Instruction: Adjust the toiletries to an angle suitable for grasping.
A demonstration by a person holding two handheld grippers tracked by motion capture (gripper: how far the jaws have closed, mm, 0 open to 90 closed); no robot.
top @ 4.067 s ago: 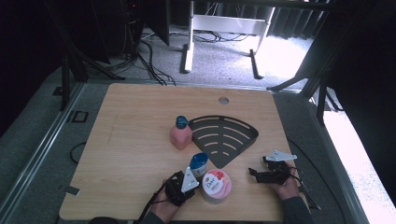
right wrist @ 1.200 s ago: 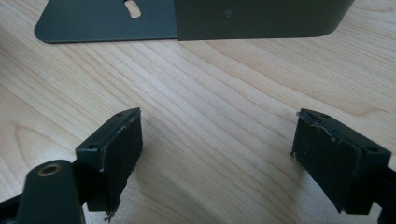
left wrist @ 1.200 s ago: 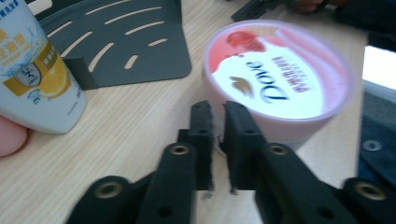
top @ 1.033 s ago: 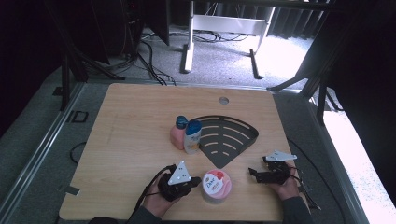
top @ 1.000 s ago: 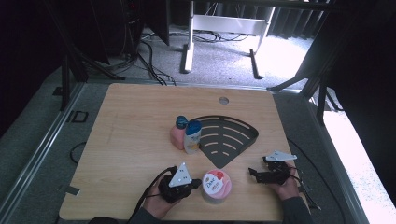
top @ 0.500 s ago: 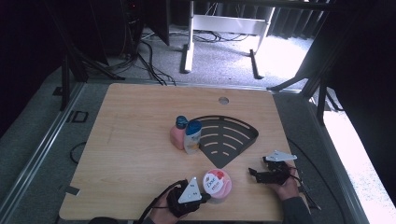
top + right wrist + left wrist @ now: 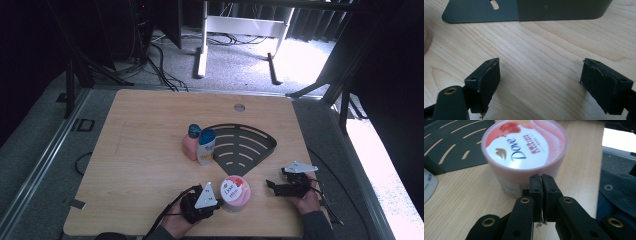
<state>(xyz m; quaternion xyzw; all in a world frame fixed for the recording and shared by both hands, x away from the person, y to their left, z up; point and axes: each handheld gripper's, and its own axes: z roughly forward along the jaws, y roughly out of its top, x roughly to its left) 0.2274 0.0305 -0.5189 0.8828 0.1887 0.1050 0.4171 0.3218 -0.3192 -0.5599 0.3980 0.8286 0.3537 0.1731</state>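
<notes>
Pressing seemingly against the Dove tub [image 7: 524, 157], left gripper [image 7: 540, 178] closed.

- High view: daylight pours in from the upper right, blowing out the floor [image 7: 300, 62] there and along the right edge; the surroundings at left and far right sink to near black.
- The table [image 7: 150, 130] is evenly lit, shadows soft and short. The picture is soft and low in detail.
- Left gripper view: glare whitens the tub [image 7: 524, 147] lid, its near wall is blurred, and a window patch at upper right is overexposed.
- Right gripper view: bright, wood grain sharp, the pads [image 7: 486, 82] slightly soft.
</notes>
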